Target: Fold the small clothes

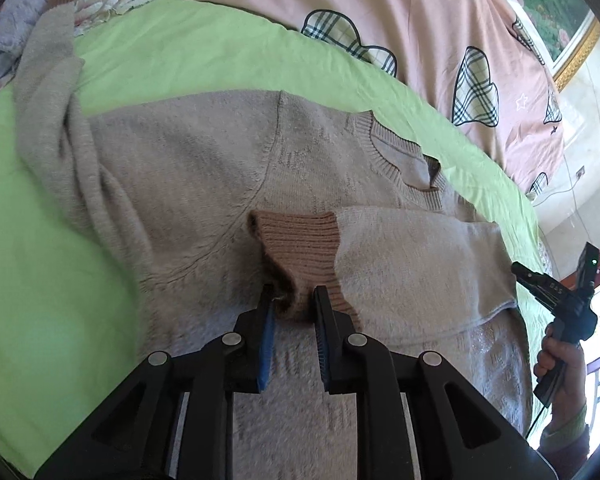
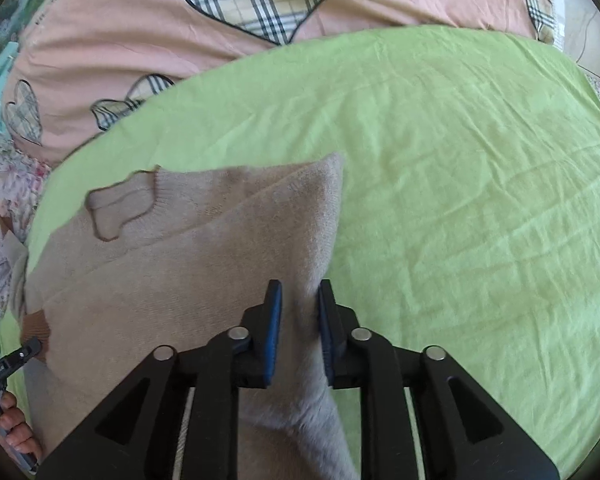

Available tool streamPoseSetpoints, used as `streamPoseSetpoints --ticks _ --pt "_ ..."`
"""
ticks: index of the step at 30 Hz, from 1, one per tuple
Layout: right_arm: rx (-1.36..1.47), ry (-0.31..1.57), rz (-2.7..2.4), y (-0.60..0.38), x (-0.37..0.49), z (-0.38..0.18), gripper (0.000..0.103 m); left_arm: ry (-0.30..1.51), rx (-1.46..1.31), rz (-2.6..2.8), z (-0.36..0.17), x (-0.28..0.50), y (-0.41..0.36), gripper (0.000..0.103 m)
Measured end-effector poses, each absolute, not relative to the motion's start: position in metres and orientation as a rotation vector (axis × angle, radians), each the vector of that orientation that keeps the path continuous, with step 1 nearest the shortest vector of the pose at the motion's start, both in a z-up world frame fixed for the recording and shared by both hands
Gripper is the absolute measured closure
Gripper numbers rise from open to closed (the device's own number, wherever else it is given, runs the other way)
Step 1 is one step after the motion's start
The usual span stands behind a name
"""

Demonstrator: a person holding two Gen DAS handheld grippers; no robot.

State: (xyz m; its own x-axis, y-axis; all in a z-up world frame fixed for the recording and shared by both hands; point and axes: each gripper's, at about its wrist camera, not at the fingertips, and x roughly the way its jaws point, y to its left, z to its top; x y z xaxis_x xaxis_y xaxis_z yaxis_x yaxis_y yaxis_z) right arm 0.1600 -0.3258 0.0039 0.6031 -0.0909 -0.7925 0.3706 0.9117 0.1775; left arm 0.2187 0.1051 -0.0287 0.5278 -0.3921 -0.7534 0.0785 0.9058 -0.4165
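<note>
1. Jaws of the left gripper [image 1: 293, 294] stand slightly parted around the brown cuff [image 1: 300, 248], which lies between them; whether the pads press it I cannot tell. The sleeve is folded across the beige sweater [image 1: 188, 160] on the green sheet [image 1: 40, 280].
2. Right gripper [image 2: 300, 296] straddles the folded side edge, jaws parted, seemingly not gripping. Next, probably the other sleeve.

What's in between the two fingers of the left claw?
In the left wrist view, the brown ribbed cuff of the beige sweater's folded-over sleeve sits bunched between the left claw's fingers.
</note>
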Motion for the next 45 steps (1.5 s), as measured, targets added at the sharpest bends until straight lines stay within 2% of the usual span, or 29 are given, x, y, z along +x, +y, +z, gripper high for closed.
streamPoseSetpoints --ticks 2,6,9,12,14,21,25,29,34,36,37,38,39,40,45 --pt "0.363 0.861 -0.228 -0.312 0.147 0.011 0.058 0.970 -0.341 -0.281 -0.024 0.211 0.111 0.086" --pt "0.396 0.872 -0.114 -0.279 0.133 0.009 0.057 0.954 -0.321 -0.243 -0.017 0.202 0.126 0.082" --pt "0.431 0.909 -0.050 -0.256 0.126 -0.002 0.057 0.939 -0.325 -0.203 -0.012 0.202 0.142 0.076" --pt "0.442 0.941 -0.009 -0.236 0.121 -0.010 0.057 0.916 -0.329 -0.151 -0.004 0.209 0.162 0.066" --pt "0.446 0.954 0.020 -0.224 0.117 -0.013 0.057 0.905 -0.326 -0.111 0.000 0.217 0.175 0.054" --pt "0.458 0.978 0.076 -0.198 0.108 -0.017 0.056 0.866 -0.319 0.052 0.015 0.263 0.224 0.036" --pt "0.468 0.997 0.099 -0.190 0.104 -0.020 0.054 0.876 -0.308 0.105 0.019 0.306 0.245 0.019" --pt "0.457 1.022 0.115 -0.182 0.105 -0.023 0.054 0.912 -0.280 0.190 0.014 0.359 0.268 0.018" --pt "0.472 1.031 0.114 -0.182 0.107 -0.028 0.054 1.047 -0.288 0.275 -0.019 0.408 0.301 0.018" --pt "0.474 1.037 0.110 -0.183 0.110 -0.030 0.054 1.036 -0.257 0.299 -0.025 0.414 0.305 0.020" --pt "0.477 1.040 0.110 -0.183 0.111 -0.031 0.054 1.018 -0.232 0.305 -0.025 0.415 0.305 0.034" --pt "0.477 1.041 0.108 -0.183 0.111 -0.031 0.054 1.003 -0.210 0.315 -0.024 0.415 0.304 0.057" --pt "0.476 1.041 0.108 -0.183 0.112 -0.031 0.054 0.989 -0.197 0.307 -0.023 0.413 0.304 0.070" --pt "0.475 1.039 0.110 -0.182 0.113 -0.030 0.054 0.982 -0.203 0.286 -0.021 0.412 0.304 0.089" --pt "0.470 1.030 0.124 -0.177 0.115 -0.027 0.054 0.901 -0.235 0.144 0.011 0.387 0.286 0.092"
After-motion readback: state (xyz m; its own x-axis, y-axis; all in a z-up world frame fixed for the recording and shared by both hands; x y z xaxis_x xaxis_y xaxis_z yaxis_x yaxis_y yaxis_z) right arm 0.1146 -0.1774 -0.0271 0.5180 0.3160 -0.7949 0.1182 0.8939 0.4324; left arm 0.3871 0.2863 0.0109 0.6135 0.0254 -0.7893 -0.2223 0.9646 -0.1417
